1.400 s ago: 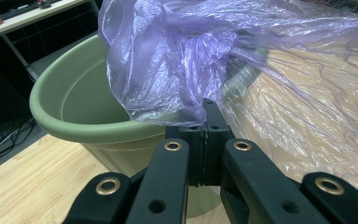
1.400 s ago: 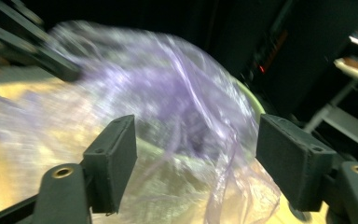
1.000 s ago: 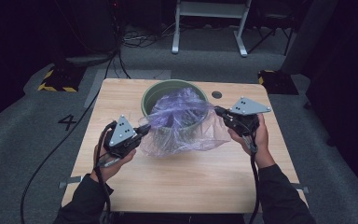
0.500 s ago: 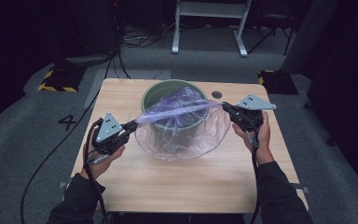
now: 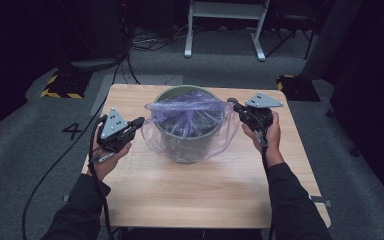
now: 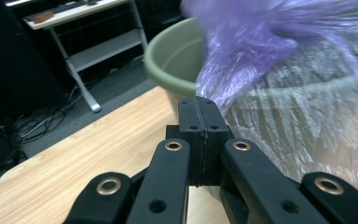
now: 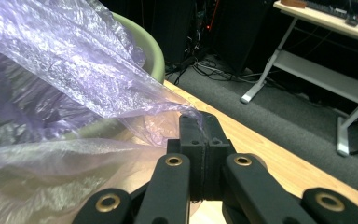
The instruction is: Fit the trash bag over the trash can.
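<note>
Dark room with grey carpet around a wooden worktop (image 5: 205, 195). At the far middle of the worktop stands a green bucket (image 5: 186, 131). A thin purple bag (image 5: 190, 112) is draped over the bucket's mouth and hangs down its outside on both sides, pulled wide between two grippers.

The left gripper (image 5: 139, 121) sits just left of the bucket, held in a hand (image 5: 106, 156) low over the wood. In the left gripper view its black jaws are pressed together, pinching the bag's edge (image 6: 214, 93).

The right gripper (image 5: 233, 104) is just right of the bucket's rim, held by the other hand (image 5: 270, 134). In the right gripper view its jaws are closed too, with a corner of the bag (image 7: 186, 114) caught between them.

Cables lie on the carpet beyond the worktop, and a white-legged frame (image 5: 225, 25) stands behind.
</note>
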The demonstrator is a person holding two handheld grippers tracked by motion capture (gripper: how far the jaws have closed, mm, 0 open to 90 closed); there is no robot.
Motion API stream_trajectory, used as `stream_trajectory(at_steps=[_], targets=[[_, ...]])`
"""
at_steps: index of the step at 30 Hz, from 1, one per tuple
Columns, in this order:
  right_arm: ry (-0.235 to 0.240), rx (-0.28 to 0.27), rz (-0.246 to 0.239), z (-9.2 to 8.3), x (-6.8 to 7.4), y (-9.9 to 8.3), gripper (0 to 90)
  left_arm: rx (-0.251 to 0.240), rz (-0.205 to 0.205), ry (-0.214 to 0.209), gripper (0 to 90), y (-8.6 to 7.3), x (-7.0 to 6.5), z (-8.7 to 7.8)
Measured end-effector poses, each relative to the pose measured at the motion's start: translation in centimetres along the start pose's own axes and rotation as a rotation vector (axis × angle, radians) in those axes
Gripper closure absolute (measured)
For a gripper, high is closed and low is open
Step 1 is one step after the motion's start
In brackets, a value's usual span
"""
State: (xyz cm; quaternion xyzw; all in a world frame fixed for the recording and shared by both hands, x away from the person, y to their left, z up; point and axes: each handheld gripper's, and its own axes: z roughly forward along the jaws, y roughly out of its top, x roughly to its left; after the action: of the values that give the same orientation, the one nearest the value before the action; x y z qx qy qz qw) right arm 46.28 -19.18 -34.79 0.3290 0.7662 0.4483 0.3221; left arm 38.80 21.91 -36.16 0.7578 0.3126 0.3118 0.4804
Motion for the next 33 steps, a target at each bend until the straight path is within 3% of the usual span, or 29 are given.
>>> stream_trajectory(at_steps=[11,13,16,18,19,21,24,27,29,33], targets=[[-0.012,0.079,0.069,2.2,-0.9,-2.2,90.0,0.059,-0.082,0.022,90.0,-2.4,1.7,2.4],[0.004,0.085,0.096,2.5,-1.2,-2.8,89.5,0.091,-0.054,0.041,89.9,-2.6,1.7,2.7],[0.017,0.093,0.093,2.6,-1.0,-3.1,82.5,0.094,-0.039,0.055,89.8,-2.7,1.4,2.8],[0.005,0.083,0.081,2.4,-0.7,-3.1,82.4,0.08,-0.05,0.069,79.1,-2.6,1.3,2.6],[0.001,0.069,0.077,2.2,-0.6,-3.0,82.7,0.07,-0.057,0.062,67.1,-2.6,1.3,2.4],[0.004,0.05,0.063,1.8,-0.5,-2.8,86.5,0.028,-0.058,0.001,56.6,-2.6,1.4,1.5],[-0.001,0.022,0.034,1.1,-0.3,-2.3,89.8,-0.01,-0.052,-0.032,33.4,-2.6,1.4,-0.1],[-0.006,0.004,0.026,0.6,-0.3,-1.8,90.0,-0.039,-0.062,-0.053,26.3,-2.5,1.7,-1.5],[-0.001,-0.009,0.027,0.4,-0.4,-1.6,90.0,-0.048,-0.078,-0.089,21.8,-2.3,1.9,-2.2],[-0.005,-0.025,0.028,0.1,-0.3,-1.3,90.0,-0.091,-0.067,-0.111,20.8,-1.5,1.4,-3.5]])
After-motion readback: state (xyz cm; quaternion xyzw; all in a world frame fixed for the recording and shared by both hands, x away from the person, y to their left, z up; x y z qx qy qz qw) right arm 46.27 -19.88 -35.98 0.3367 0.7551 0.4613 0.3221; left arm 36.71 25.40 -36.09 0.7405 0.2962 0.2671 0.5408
